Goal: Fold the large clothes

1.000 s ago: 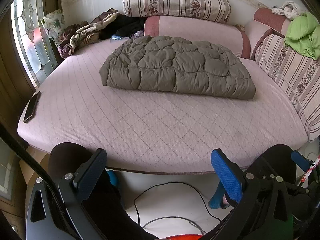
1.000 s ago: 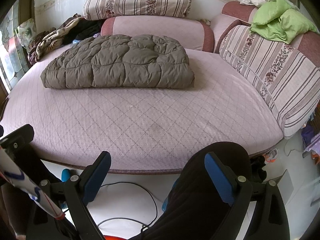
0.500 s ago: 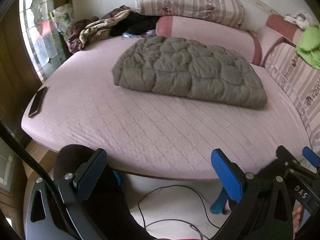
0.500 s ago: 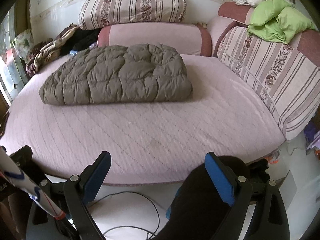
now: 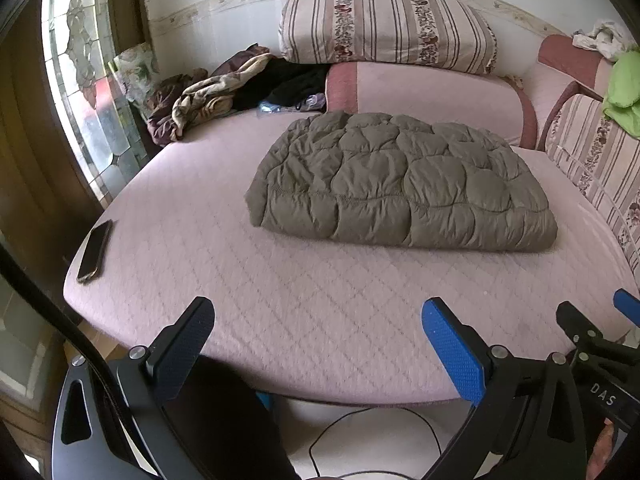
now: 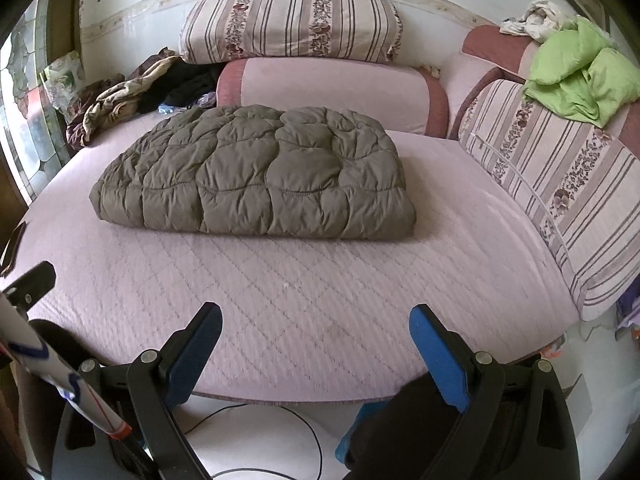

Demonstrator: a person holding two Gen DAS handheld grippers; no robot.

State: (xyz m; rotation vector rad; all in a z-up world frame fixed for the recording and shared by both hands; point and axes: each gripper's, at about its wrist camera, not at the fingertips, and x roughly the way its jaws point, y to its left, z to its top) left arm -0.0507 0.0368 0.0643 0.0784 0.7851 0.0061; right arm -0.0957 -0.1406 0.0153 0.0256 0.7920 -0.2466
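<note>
An olive-brown quilted puffer coat (image 5: 400,180) (image 6: 256,172) lies folded into a thick, flat bundle in the middle of the pink quilted bed (image 5: 280,292) (image 6: 320,280). My left gripper (image 5: 316,316) hovers open over the bed's front edge, well short of the coat, with nothing between its fingers. My right gripper (image 6: 316,320) is also open and empty above the front edge. Part of the right gripper's frame shows at the right edge of the left wrist view.
A phone (image 5: 94,250) lies at the bed's left edge. Crumpled clothes (image 5: 208,96) pile at the back left near a stained-glass window (image 5: 80,100). Striped cushions (image 6: 288,24) and bolsters line the back and right; a green garment (image 6: 580,72) lies on them. A cable (image 6: 256,432) runs on the floor.
Both grippers have risen and tilted up toward the bed, so the coat sits lower and larger in view. The coat has not moved. Both grippers stay open.
</note>
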